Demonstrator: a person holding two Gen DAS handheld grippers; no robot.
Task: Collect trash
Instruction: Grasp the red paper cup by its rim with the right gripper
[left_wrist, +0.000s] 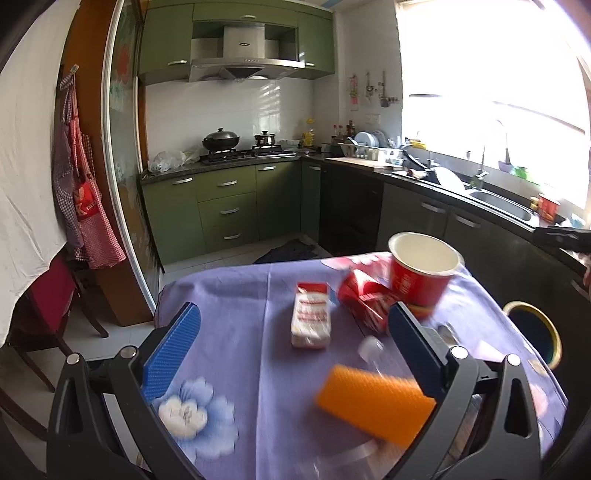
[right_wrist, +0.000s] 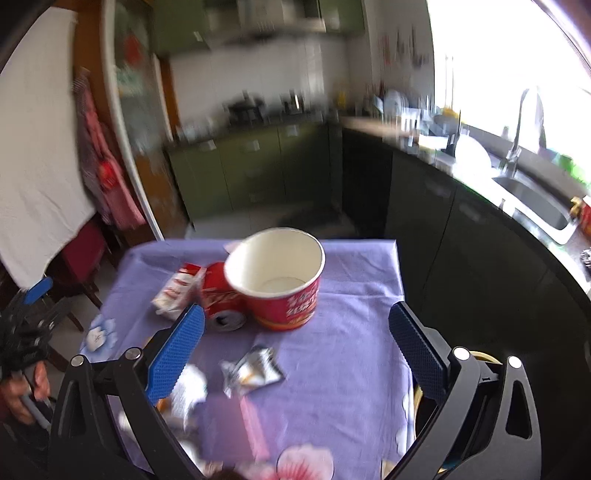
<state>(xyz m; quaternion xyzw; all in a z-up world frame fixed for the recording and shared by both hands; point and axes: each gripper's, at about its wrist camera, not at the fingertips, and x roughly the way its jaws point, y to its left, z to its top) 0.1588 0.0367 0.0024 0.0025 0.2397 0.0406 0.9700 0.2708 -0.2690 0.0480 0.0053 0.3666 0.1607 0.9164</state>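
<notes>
A purple flowered tablecloth (left_wrist: 240, 317) covers a small table holding trash. A red paper noodle cup (left_wrist: 423, 275) stands upright at the far side, also in the right wrist view (right_wrist: 284, 280). A crushed red can (left_wrist: 364, 299) lies beside it (right_wrist: 221, 295). A white and red carton (left_wrist: 311, 319) lies left of the can (right_wrist: 173, 291). A clear bottle with an orange label (left_wrist: 375, 400) lies near my open left gripper (left_wrist: 295, 332). A silver wrapper (right_wrist: 251, 369) lies between the fingers of my open right gripper (right_wrist: 295, 332). Both grippers hover above the table, empty.
A bin with a yellow rim (left_wrist: 535, 332) stands at the table's right side. Dark kitchen counters and a sink (left_wrist: 502, 201) run along the right. A red chair (left_wrist: 48, 299) stands to the left. The left gripper shows at the left edge of the right wrist view (right_wrist: 26, 321).
</notes>
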